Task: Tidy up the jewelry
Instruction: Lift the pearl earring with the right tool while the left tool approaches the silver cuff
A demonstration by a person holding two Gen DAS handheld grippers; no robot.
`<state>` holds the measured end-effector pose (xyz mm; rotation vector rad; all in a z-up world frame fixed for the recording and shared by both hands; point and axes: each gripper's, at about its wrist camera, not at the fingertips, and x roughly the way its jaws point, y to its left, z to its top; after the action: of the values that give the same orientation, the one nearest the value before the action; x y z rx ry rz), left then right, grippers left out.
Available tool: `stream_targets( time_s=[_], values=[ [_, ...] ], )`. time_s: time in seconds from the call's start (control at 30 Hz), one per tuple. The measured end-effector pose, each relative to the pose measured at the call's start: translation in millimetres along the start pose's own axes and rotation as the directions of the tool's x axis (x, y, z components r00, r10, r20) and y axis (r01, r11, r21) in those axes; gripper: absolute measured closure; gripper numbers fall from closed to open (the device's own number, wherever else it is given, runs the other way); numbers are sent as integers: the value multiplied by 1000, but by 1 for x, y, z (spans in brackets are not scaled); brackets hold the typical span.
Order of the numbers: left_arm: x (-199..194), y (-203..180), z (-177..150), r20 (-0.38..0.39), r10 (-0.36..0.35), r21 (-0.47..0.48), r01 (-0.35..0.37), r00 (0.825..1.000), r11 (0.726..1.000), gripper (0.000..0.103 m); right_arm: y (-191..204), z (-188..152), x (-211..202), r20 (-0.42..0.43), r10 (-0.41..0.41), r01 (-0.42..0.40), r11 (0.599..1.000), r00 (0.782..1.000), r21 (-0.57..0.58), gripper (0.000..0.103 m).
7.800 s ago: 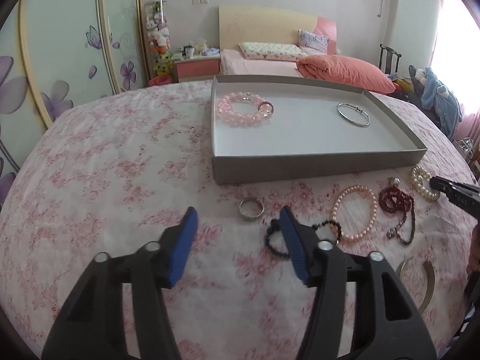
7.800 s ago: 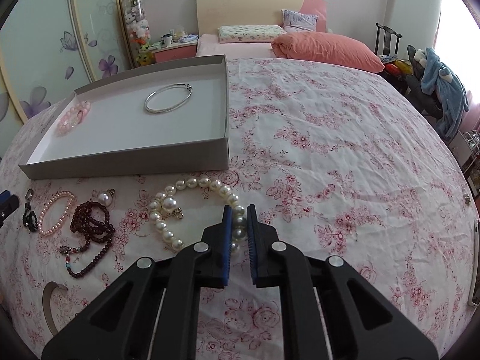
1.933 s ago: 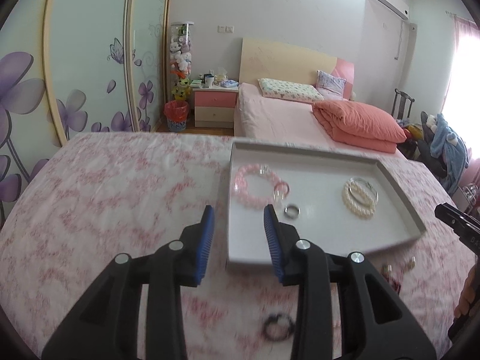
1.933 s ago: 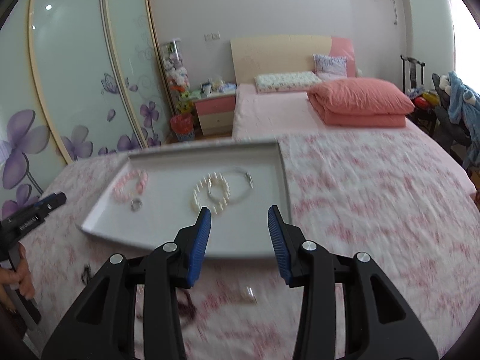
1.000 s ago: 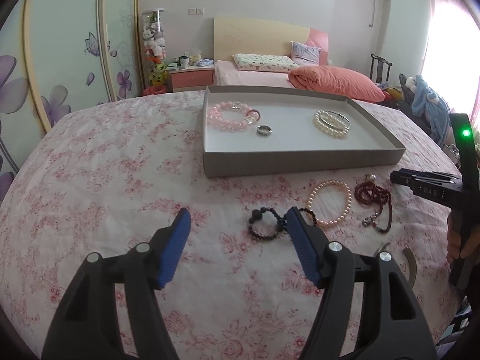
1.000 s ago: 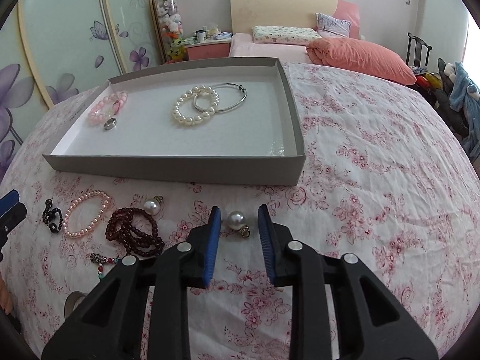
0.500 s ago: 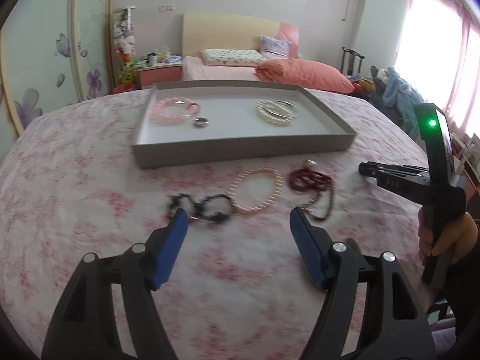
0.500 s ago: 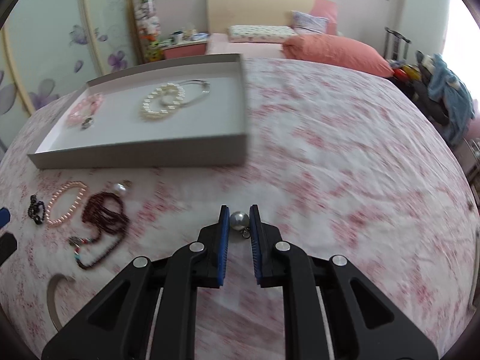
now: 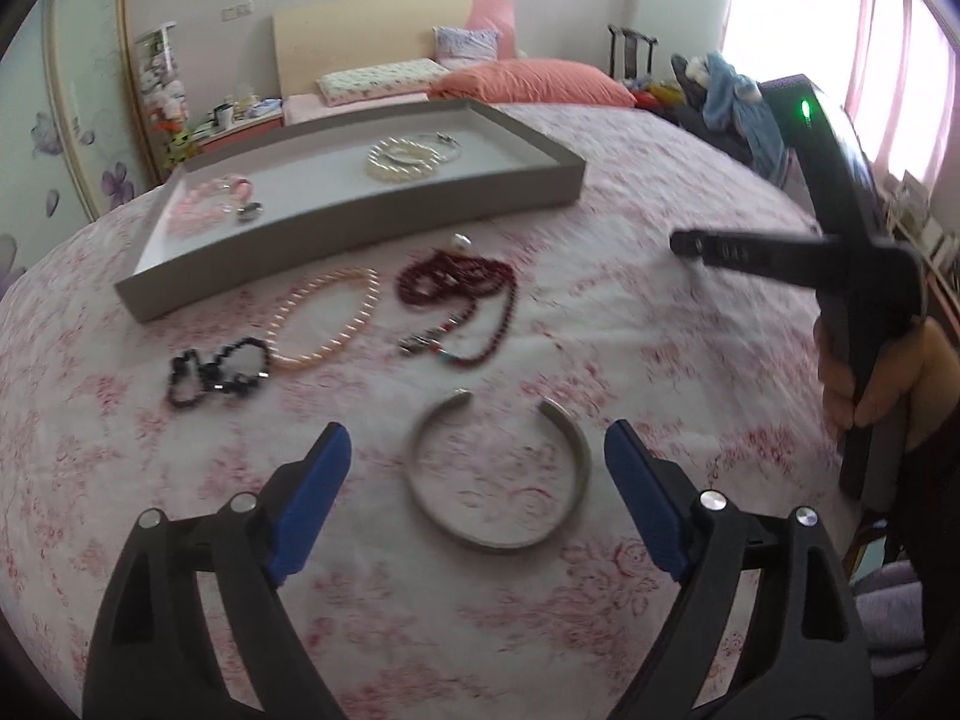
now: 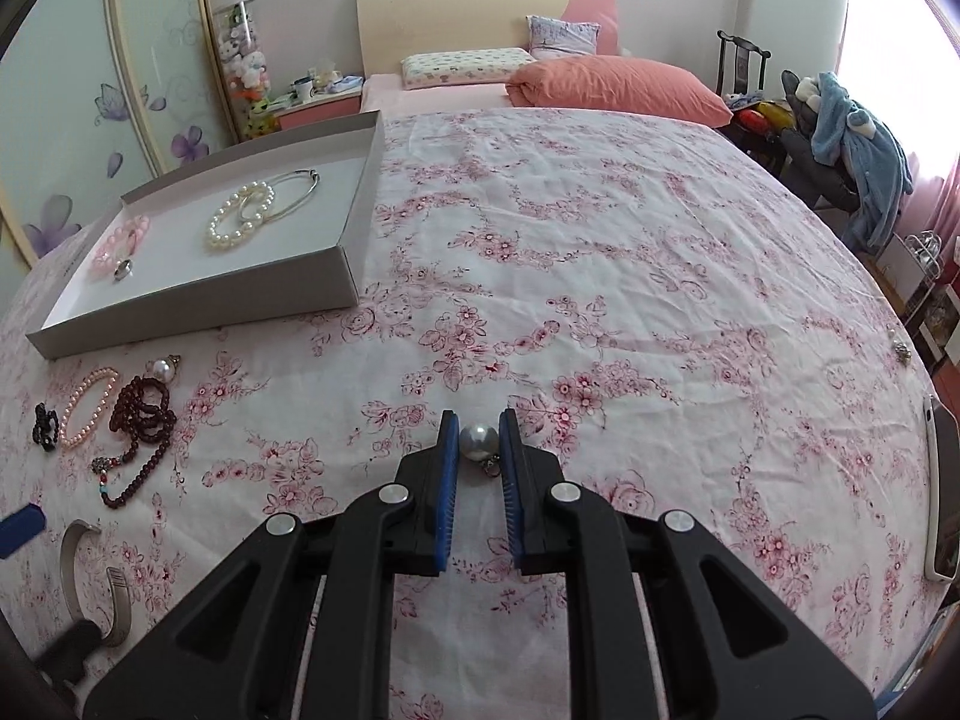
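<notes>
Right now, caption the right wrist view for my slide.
Right tongs pinch a pearl pendant above the floral tablecloth.

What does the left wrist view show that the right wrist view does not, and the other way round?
Only the left wrist view shows the whole open silver cuff bangle lying between the open left gripper fingers, plus the hand holding the right gripper's handle. Only the right wrist view shows the grey pearl pendant clamped in the right gripper, and a white phone at the edge. Both show the grey cardboard tray, pink pearl bracelet, dark red bead necklace and black bead bracelet.
</notes>
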<state>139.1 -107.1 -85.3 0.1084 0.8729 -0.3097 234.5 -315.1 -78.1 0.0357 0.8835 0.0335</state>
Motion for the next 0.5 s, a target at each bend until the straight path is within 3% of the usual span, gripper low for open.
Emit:
stream_targets(
  time_s=[0.27,0.37,0.5],
  values=[
    [19,-8,2,-39,64,20,-64,997,998,18,0,0,1,0,4,-4,1000,1000,2,88],
    [17,-3,3,-31,61,0,-61,998,998,34,1,0,1,0,1,-1,1000,1000,-3,88],
    [17,6,3,-28,83,-24,-83,996,996,37,3,0,1,0,-4,4,1000,1000,-16,88]
  ],
)
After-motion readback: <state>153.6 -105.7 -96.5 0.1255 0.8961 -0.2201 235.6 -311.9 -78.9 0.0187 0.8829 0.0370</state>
